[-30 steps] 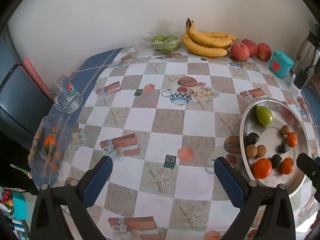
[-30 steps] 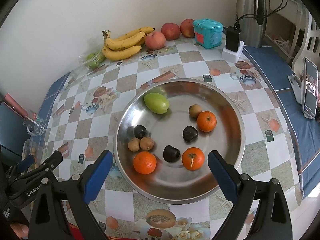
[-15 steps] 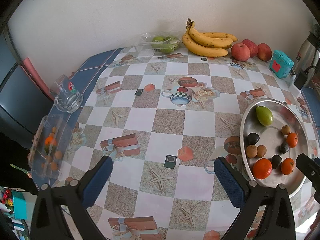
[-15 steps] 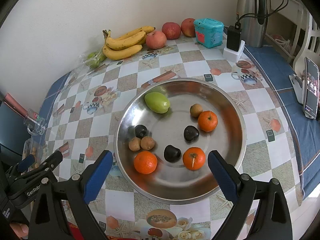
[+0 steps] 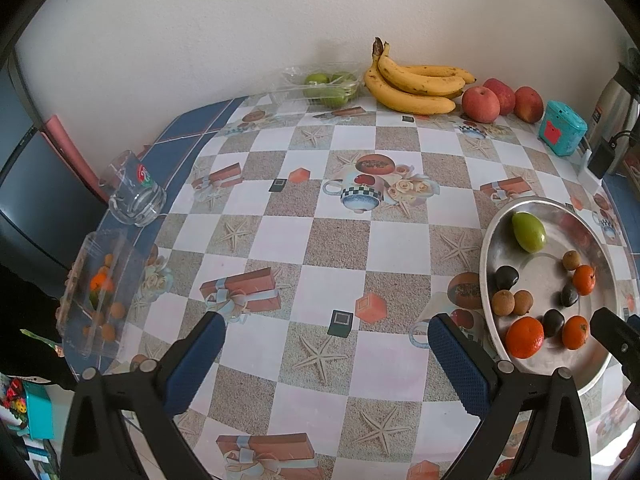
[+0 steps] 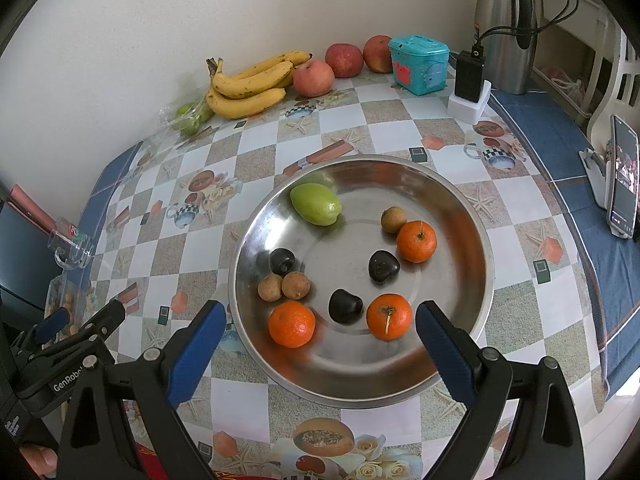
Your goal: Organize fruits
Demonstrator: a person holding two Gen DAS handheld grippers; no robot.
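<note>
A steel plate (image 6: 460, 216) (image 5: 490, 248) holds a green mango (image 6: 316, 204), three oranges, three dark fruits and three small brown fruits. My right gripper (image 6: 318, 340) is open and empty above the plate's near rim, with an orange (image 6: 291, 324) and an orange (image 6: 389, 317) between its fingers. My left gripper (image 5: 326, 344) is open and empty over the tablecloth, left of the plate. Bananas (image 5: 416, 82) (image 6: 250, 86), three apples (image 5: 480, 104) (image 6: 314, 78) and a clear pack of green fruit (image 5: 324, 84) lie at the far wall.
A teal box (image 6: 418, 64), a charger block (image 6: 470, 88) and a steel kettle (image 6: 506, 20) stand at the far right. A phone on a stand (image 6: 622, 176) is at the right. A glass mug (image 5: 134, 194) and a clear box (image 5: 94, 292) sit at the left table edge.
Both grippers have shifted only slightly; the plate looks a little nearer in the right wrist view. Nothing was grasped or released.
</note>
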